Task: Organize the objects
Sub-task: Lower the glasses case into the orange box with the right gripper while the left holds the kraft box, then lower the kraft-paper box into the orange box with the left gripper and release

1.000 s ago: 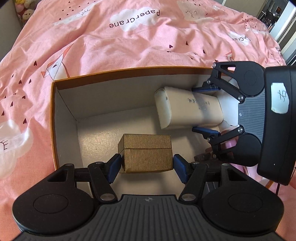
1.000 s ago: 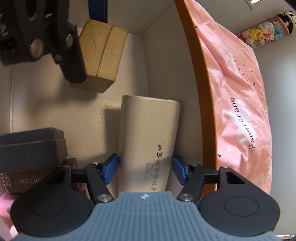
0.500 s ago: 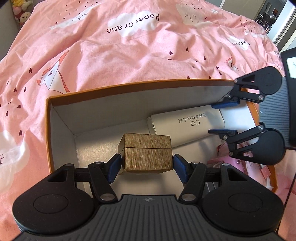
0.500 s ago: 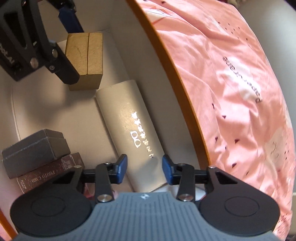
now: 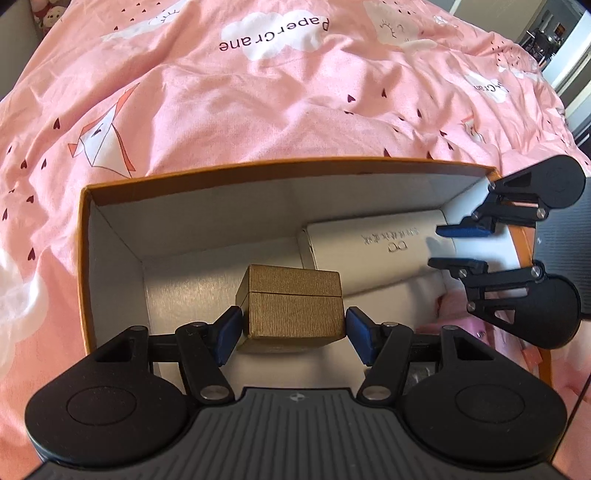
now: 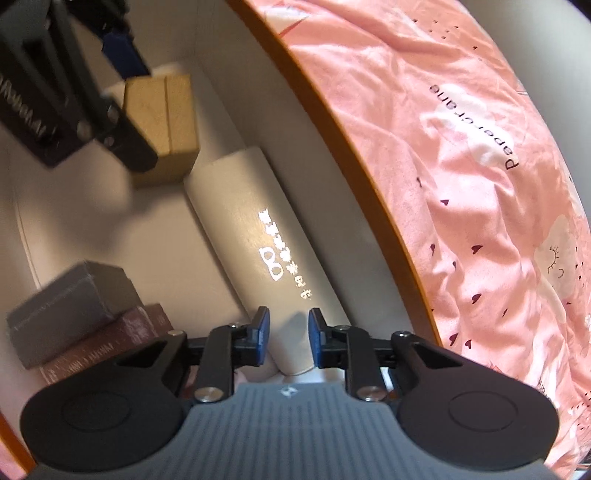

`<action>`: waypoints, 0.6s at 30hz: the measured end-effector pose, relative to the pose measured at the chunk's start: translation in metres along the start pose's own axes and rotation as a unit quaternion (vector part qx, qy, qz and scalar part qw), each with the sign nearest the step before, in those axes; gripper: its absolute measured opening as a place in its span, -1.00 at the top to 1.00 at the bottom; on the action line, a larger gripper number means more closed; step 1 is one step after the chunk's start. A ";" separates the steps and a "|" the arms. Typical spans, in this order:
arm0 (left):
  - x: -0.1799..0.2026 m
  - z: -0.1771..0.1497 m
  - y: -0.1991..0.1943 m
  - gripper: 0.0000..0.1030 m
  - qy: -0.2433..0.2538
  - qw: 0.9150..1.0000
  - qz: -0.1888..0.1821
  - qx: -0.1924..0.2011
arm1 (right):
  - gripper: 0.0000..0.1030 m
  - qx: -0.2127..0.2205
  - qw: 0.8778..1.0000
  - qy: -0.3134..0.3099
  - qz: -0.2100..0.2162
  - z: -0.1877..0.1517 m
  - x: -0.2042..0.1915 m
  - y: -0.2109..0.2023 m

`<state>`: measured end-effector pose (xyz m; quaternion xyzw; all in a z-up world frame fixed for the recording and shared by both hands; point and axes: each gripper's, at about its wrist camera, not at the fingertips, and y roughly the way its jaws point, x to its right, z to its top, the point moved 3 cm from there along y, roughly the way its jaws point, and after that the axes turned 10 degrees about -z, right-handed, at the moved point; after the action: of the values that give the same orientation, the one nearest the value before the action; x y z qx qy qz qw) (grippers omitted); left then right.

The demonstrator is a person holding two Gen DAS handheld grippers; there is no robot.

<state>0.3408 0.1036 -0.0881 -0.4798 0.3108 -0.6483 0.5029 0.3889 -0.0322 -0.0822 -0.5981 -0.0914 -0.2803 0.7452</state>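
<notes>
Grey box (image 6: 70,306) — right wrist view only.

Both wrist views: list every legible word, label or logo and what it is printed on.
"PaperCrane": on a white cloud of the pink bedsheet, upside down in the left wrist view.
Glasses logo with a line of characters: on the cream case, too small to read.
Gold lettering on the dark red box: blurred, unreadable.

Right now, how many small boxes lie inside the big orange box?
4 visible: gold box between the left pads, beige case along the wall, grey box on a maroon box. Others may be hidden.
</notes>
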 end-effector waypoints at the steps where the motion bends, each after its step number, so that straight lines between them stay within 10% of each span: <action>1: 0.002 -0.003 -0.003 -0.37 0.004 1.000 -0.002 0.001 | 0.55 0.007 1.000 0.011 -0.002 0.000 -0.002 -0.006; 18: 0.022 -0.052 -0.011 -0.37 0.009 0.995 -0.033 -0.096 | 0.56 0.079 0.993 0.050 0.077 -0.005 -0.063 -0.092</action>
<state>0.2872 0.0819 -0.0893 -0.5300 0.3606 -0.6357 0.4300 0.2869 -0.0290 -0.0359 -0.5281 -0.0300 -0.2437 0.8129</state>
